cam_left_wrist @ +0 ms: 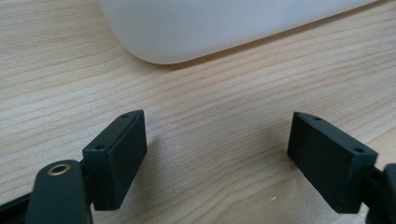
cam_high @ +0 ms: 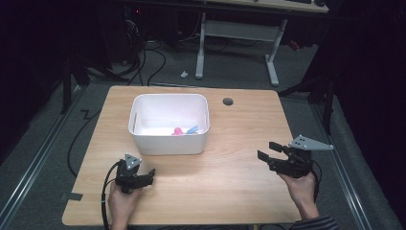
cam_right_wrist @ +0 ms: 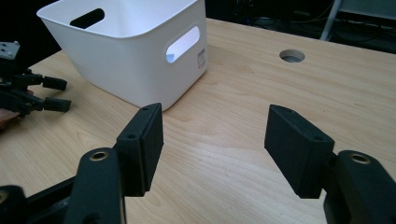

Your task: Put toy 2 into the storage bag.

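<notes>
I held the left gripper just in front of the white plastic bin on the wooden table, jaws apart, empty; the right gripper sat well to the bin's right, jaws likewise apart.

Bin btwn grippers; tabletop free.

A white plastic bin sits upright toward the far middle of the wooden table, open at the top, rounded corners, slot handles cut in its end walls. Down inside, on its floor, lie a small pink piece and a pale blue one, close together.
</notes>
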